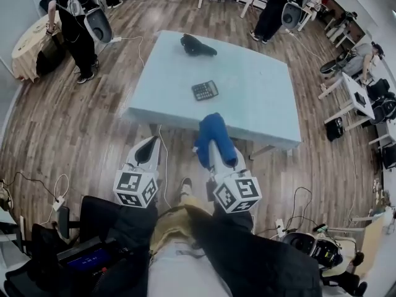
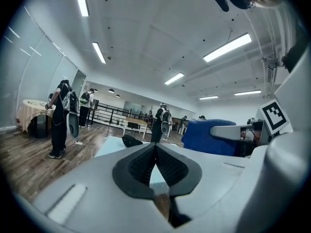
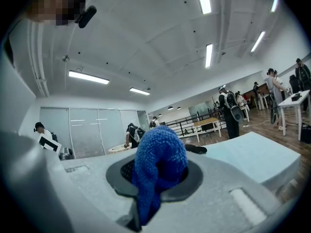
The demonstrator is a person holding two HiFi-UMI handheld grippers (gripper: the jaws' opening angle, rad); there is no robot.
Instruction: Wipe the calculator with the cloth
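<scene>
A dark calculator (image 1: 205,90) lies flat on the pale blue table (image 1: 260,98), near its middle. My right gripper (image 1: 215,142) is shut on a blue cloth (image 1: 215,136), held in the air short of the table's near edge. The cloth (image 3: 158,166) bulges out between the closed jaws in the right gripper view. My left gripper (image 1: 147,152) hangs to the left of it, over the wooden floor, shut with nothing in it. Its dark pads (image 2: 167,165) meet in the left gripper view, and the cloth (image 2: 211,137) shows to their right.
A black object (image 1: 197,45) lies at the table's far edge. People with backpack rigs stand at the far left (image 1: 77,23) and far right (image 1: 275,8). White desks (image 1: 356,91) line the right side. Cables (image 1: 162,159) run across the floor near my feet.
</scene>
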